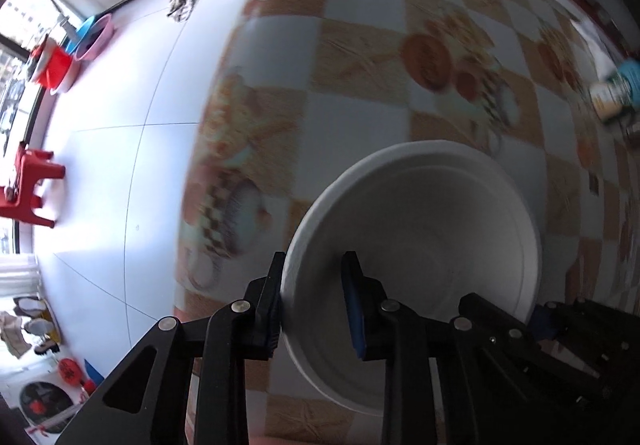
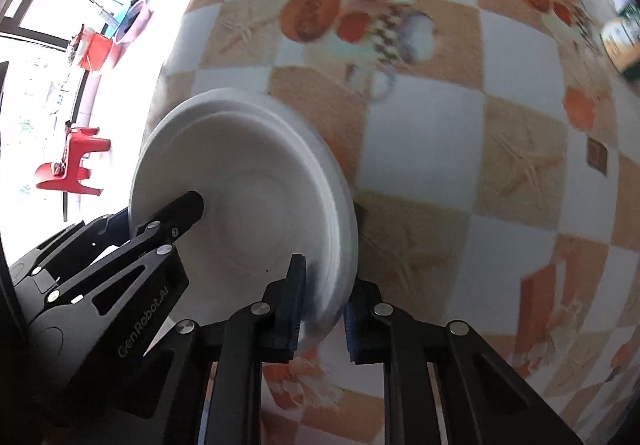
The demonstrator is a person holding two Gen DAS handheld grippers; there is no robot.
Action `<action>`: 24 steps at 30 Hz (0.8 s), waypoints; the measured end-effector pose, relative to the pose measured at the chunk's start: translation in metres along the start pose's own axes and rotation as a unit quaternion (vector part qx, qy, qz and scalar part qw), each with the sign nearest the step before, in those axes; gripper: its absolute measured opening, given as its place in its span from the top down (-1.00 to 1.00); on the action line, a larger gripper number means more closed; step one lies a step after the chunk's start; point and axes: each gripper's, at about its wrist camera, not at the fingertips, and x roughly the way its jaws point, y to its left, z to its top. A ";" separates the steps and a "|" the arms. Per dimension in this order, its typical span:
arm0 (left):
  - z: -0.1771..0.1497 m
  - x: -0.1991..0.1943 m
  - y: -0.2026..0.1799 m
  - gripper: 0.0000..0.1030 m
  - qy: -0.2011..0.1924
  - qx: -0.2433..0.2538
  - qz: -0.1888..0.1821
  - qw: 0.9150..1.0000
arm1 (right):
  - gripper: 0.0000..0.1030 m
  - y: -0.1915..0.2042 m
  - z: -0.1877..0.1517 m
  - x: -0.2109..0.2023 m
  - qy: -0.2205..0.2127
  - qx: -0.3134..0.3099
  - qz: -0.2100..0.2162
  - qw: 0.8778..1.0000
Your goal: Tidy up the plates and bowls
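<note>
Both claws on one white bowl (image 1: pixel 420 213), L claw (image 1: pixel 316 301) near rim, R claw (image 2: pixel 320 305) opposite rim

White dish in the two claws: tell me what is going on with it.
A person holds one white dish with both handheld claws over a table with a checked fruit-print cloth. The left claw pinches the rim on one side, and the right claw pinches the opposite rim. The dish looks tilted and both views are blurred. Whether it touches the cloth cannot be told.
</note>
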 end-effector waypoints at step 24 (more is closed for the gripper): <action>-0.124 -0.024 -0.106 0.39 0.021 0.078 -0.010 0.997 | 0.63 -0.095 -0.122 -0.026 0.050 0.030 -0.016 0.998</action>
